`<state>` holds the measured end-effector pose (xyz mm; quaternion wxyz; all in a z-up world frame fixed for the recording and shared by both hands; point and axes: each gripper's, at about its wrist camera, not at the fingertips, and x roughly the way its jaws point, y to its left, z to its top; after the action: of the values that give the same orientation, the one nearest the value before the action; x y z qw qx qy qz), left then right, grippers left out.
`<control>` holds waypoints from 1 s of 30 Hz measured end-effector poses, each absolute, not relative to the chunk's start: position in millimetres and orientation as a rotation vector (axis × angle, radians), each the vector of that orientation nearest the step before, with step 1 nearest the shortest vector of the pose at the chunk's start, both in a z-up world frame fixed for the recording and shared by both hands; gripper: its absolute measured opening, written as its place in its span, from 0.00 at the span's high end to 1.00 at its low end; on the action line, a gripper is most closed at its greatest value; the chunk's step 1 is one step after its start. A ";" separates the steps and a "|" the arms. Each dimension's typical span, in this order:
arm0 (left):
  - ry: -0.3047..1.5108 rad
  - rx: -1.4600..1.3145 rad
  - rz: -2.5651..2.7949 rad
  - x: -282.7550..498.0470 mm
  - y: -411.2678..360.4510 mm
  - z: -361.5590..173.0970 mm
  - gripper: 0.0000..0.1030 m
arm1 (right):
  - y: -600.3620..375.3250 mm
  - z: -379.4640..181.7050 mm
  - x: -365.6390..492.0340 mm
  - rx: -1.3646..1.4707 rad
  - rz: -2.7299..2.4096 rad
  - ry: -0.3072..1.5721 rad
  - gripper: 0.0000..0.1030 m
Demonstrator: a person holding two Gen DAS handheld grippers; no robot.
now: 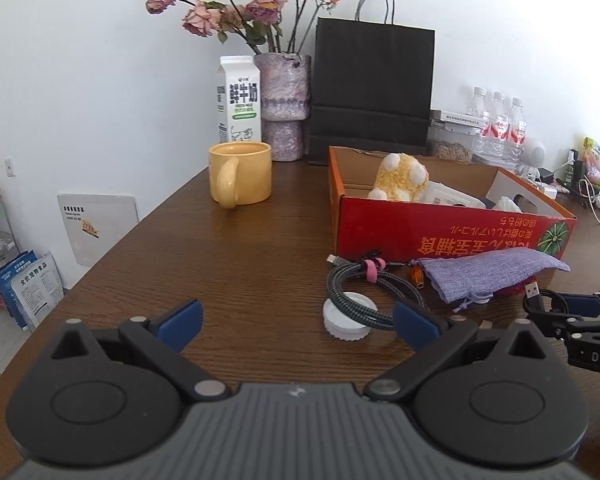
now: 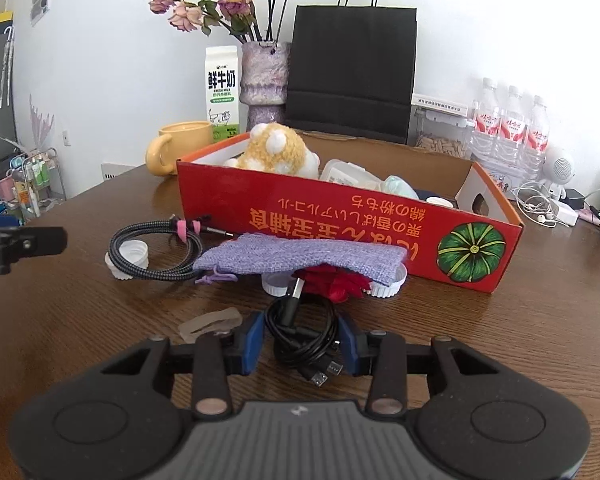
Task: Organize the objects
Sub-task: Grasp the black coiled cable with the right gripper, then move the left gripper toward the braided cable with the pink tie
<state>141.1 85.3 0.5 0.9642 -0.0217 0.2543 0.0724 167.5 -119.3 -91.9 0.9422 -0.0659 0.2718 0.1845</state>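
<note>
Between blue pads, the right claw (image 2: 301,338) clamps a glossy black coiled cable (image 2: 300,332); left claw (image 1: 298,326) gapes wide.

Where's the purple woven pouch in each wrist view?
Left wrist: purple pouch sits right of centre, in front of the red box, beside the braided cable coil.
Right wrist: pouch sits at centre, against the box front, above the black cable between the right tongs.
Shared landmark: yellow mug.
</note>
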 end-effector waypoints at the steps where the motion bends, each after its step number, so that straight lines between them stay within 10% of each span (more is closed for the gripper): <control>1: 0.529 -0.027 0.133 148.3 79.9 -0.2 0.00 | -123.9 -90.0 162.0 -0.126 0.374 0.545 0.63; 21: 0.832 0.046 0.036 261.3 49.3 -29.5 0.00 | -162.4 -98.2 120.4 -0.053 0.406 0.566 0.63; 28: 0.704 0.001 0.036 232.4 54.3 -12.8 0.16 | -164.9 -98.8 119.6 -0.040 0.407 0.565 0.63; 29: 0.662 0.001 0.037 222.1 54.0 -6.8 0.24 | -165.1 -99.1 119.1 -0.038 0.407 0.564 0.63; 30: 0.621 -0.007 0.016 209.7 53.6 -0.2 0.71 | -165.4 -99.6 118.1 -0.036 0.407 0.565 0.63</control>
<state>209.7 53.6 -0.2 0.9521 -0.0034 0.3058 0.0081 118.1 -165.4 -99.6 0.9399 -0.0174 0.2766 0.1995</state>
